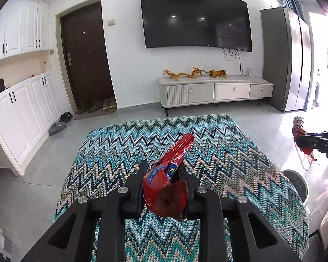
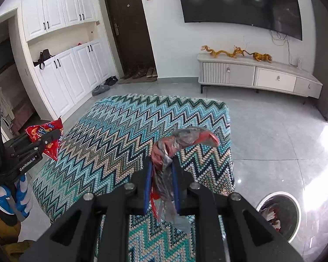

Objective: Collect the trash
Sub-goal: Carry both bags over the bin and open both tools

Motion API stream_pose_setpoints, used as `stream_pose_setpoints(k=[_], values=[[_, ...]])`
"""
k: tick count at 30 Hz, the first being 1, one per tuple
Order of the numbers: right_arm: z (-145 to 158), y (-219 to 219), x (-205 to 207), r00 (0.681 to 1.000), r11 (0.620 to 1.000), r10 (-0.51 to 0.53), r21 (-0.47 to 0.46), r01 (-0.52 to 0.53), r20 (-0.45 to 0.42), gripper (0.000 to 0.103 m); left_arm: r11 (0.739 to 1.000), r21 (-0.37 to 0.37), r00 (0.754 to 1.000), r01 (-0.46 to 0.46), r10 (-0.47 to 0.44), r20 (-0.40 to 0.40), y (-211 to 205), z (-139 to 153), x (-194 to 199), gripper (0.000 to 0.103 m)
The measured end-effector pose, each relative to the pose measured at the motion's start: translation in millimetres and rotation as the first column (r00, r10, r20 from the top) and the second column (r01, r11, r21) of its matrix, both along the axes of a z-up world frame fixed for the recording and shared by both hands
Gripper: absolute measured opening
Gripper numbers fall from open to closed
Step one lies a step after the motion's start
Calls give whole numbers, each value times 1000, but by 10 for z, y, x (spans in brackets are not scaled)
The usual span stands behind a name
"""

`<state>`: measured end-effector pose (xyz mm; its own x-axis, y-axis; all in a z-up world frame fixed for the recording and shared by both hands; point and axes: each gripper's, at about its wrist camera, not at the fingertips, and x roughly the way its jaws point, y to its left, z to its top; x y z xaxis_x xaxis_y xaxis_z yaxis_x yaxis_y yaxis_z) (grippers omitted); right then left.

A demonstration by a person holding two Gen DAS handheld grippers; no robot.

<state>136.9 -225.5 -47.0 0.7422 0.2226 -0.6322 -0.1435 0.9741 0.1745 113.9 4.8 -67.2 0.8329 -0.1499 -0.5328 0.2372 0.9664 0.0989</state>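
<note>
My left gripper (image 1: 163, 168) is shut on a red snack bag (image 1: 170, 174) and holds it above the zigzag-patterned cloth on the table (image 1: 229, 152). The bag also shows in the right wrist view (image 2: 46, 135), clamped by the left gripper (image 2: 52, 136). My right gripper (image 2: 161, 166) is shut on a crumpled red and clear plastic wrapper (image 2: 181, 140), held above the cloth (image 2: 120, 131). In the left wrist view the right gripper (image 1: 304, 142) shows at the right edge with the wrapper (image 1: 298, 126). A round trash bin (image 2: 280, 214) with trash inside stands on the floor, right of the table.
The trash bin also shows in the left wrist view (image 1: 295, 183). A TV stand (image 1: 214, 91) with golden figurines stands at the far wall under a wall TV (image 1: 194, 19). White cabinets (image 1: 21, 109) line the left side. Shoes (image 1: 61, 122) lie near a dark door.
</note>
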Motion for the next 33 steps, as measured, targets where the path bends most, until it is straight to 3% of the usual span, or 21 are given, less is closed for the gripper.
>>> stream_pose_setpoints(k=[11, 16, 20, 25, 33], values=[[-14, -348, -272, 998, 998, -54, -22, 55, 42, 16, 997, 60, 998, 40, -43, 47, -375, 154, -203, 24], [-214, -776, -312, 993, 993, -118, 13, 118, 23, 16, 988, 103, 993, 113, -114, 2, -796, 114, -137, 24], [-475, -1317, -361, 978, 978, -206, 41, 206, -15, 16, 968, 100, 971, 229, -221, -89, -1300, 33, -15, 24], [-928, -2026, -453, 939, 941, -332, 38, 336, -87, 16, 911, 47, 895, 411, -393, -210, -2212, -141, 144, 24], [-1830, -3009, -552, 850, 866, -466, 68, 495, -244, 17, 802, -65, 722, 594, -567, -397, -3824, -726, 279, 30]])
